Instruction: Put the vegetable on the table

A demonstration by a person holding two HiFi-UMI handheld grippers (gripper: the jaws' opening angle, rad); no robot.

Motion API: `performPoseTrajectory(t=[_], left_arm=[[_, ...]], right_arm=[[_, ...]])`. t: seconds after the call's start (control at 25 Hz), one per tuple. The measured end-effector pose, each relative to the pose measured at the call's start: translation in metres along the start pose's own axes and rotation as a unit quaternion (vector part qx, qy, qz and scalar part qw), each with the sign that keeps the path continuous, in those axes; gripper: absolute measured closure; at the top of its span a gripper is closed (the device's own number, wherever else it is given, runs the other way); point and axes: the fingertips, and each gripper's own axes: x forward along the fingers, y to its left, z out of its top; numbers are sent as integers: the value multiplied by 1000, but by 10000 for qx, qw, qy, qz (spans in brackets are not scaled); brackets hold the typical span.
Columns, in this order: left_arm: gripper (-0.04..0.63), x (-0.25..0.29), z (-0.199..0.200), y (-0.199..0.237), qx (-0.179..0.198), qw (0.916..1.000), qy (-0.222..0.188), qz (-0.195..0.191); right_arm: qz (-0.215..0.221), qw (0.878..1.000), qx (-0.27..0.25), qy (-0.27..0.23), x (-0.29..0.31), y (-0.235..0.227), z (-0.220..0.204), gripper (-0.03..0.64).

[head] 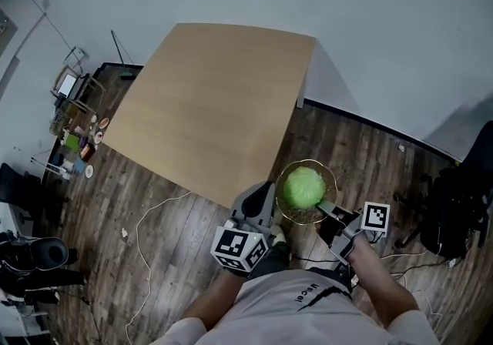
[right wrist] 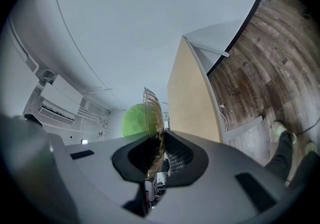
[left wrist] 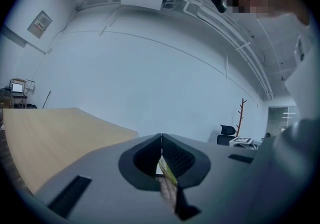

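Note:
A round green cabbage (head: 303,186) lies in a golden see-through bowl (head: 331,175) held in the air over the floor, just off the near right corner of the wooden table (head: 208,105). My right gripper (head: 326,209) is shut on the bowl's near rim. In the right gripper view the bowl's rim (right wrist: 151,108) runs edge-on between the jaws of the right gripper (right wrist: 159,140), with the cabbage (right wrist: 136,121) behind it. My left gripper (head: 262,192) hovers just left of the bowl; in its own view the left gripper (left wrist: 161,138) has its tips touching and holds nothing.
The table top (left wrist: 45,133) is bare. A cluttered cart (head: 73,124) stands left of the table. Cables (head: 146,228) trail over the dark plank floor. A black chair (head: 454,205) is at the right, dark gear (head: 31,259) at the lower left.

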Motion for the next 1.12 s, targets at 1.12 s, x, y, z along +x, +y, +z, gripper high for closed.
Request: performPoseTrajectory(t=[1.12], left_arm=[[581,105,-40,211,-593,9766,398,2027]], right_arm=[[-641,9724,-92,2240,207,-125,105,575]])
